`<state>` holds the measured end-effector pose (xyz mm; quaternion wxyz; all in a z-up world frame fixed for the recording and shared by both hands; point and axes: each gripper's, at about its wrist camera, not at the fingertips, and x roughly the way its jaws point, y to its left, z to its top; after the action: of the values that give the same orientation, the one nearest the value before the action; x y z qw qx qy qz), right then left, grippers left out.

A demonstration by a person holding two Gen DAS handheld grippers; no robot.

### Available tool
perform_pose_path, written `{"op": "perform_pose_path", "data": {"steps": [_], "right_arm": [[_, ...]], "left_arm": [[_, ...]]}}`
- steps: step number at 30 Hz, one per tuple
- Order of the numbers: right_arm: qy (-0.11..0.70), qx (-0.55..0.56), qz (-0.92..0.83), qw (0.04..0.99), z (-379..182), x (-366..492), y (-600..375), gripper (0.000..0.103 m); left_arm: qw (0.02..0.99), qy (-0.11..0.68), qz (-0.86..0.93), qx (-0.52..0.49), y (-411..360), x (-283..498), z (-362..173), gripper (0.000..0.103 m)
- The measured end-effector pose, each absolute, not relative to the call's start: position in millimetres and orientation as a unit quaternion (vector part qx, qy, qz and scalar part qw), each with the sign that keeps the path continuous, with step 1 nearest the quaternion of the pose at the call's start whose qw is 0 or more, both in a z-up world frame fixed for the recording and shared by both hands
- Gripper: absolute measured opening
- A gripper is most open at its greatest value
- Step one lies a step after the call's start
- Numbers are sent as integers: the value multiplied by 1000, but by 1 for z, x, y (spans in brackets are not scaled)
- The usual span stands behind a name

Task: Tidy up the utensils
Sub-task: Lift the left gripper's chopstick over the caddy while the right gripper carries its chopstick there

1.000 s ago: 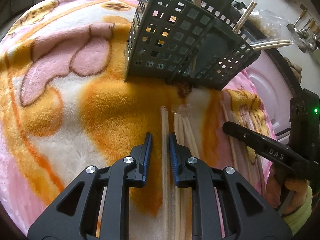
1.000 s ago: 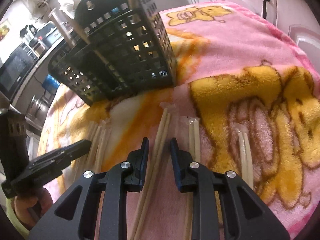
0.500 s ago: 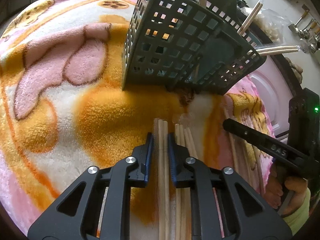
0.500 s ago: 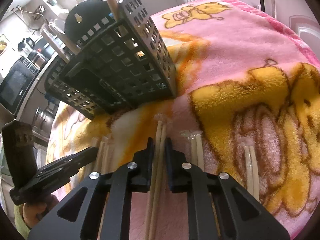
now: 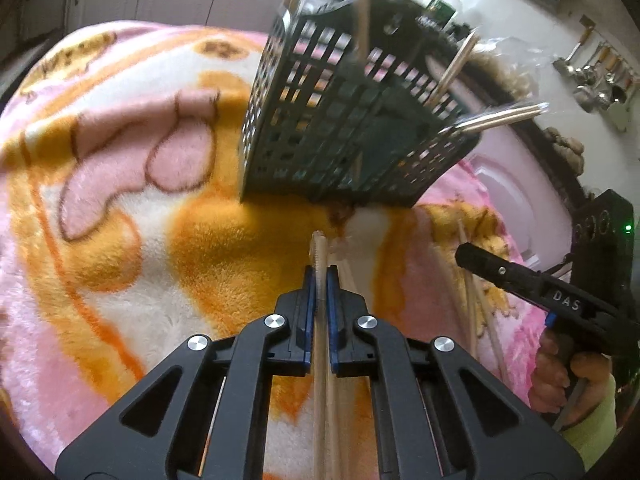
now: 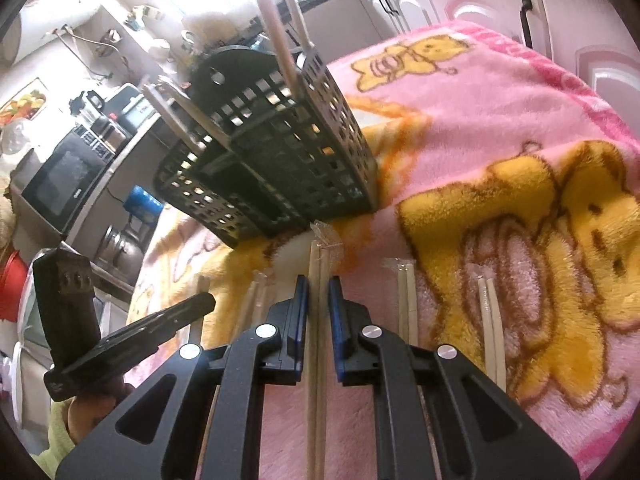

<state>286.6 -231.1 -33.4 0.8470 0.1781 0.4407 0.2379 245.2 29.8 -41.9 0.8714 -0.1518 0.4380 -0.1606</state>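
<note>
A black perforated utensil basket [image 5: 344,136] stands on the pink and orange blanket [image 5: 120,200], with several chopsticks sticking up out of it. My left gripper [image 5: 319,276] is shut on a wrapped pair of wooden chopsticks [image 5: 319,248], lifted just in front of the basket. My right gripper [image 6: 318,292] is shut on another wrapped pair [image 6: 318,260], whose wrapper end reaches toward the basket [image 6: 280,152]. Each gripper appears in the other's view: the right gripper [image 5: 464,252] at the right edge, the left gripper [image 6: 208,302] at the lower left.
More wrapped chopstick pairs lie on the blanket: two [image 6: 407,304] [image 6: 492,320] right of my right gripper, others [image 6: 256,292] between the grippers. A microwave [image 6: 64,180] and a kettle [image 6: 120,248] stand beyond the blanket's edge. Ladles [image 5: 592,76] hang on the wall.
Both grippers closed on the chopstick pairs between their fingers and then rose with them. The basket has stayed where it was.
</note>
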Motion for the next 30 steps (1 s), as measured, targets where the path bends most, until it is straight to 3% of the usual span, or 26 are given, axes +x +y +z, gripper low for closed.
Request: {"op": "perform_pose_path", "data": {"steps": [15, 30], "right_arm": [[279, 115, 263, 916, 34, 231, -220, 11], [205, 89, 265, 938, 75, 222, -216, 11]], "left_arm": [[928, 315, -155, -126, 32, 205, 35, 1], [944, 257, -167, -120, 33, 204, 84, 1]]}}
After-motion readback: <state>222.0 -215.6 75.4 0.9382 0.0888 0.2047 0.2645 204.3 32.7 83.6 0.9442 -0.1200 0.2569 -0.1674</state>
